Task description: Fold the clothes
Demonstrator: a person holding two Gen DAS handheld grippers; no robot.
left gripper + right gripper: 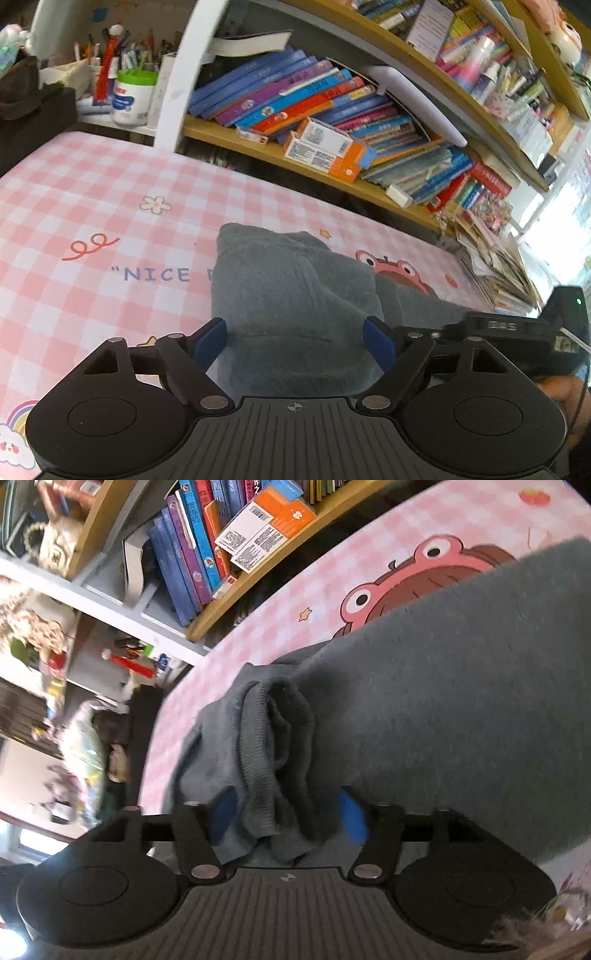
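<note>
A grey knit garment (291, 291) lies bunched on a pink checked table cover (92, 206). My left gripper (295, 339) is open, its blue-padded fingers (210, 341) standing wide on either side of a folded part of the garment. In the right wrist view the garment (461, 701) spreads across the cover (332, 572). Its ribbed edge (258, 746) hangs bunched between the blue fingers (352, 818) of my right gripper (288, 816), which stand apart around the bunch; whether they press it I cannot tell. The right gripper's body shows at the right of the left wrist view (517, 332).
A bookshelf (332, 110) packed with books runs behind the table, with orange boxes (325, 151) on its lower board. A cup of pens (129, 92) and a green-lidded tub stand at the back left. A stack of papers (495, 266) sits at the right edge.
</note>
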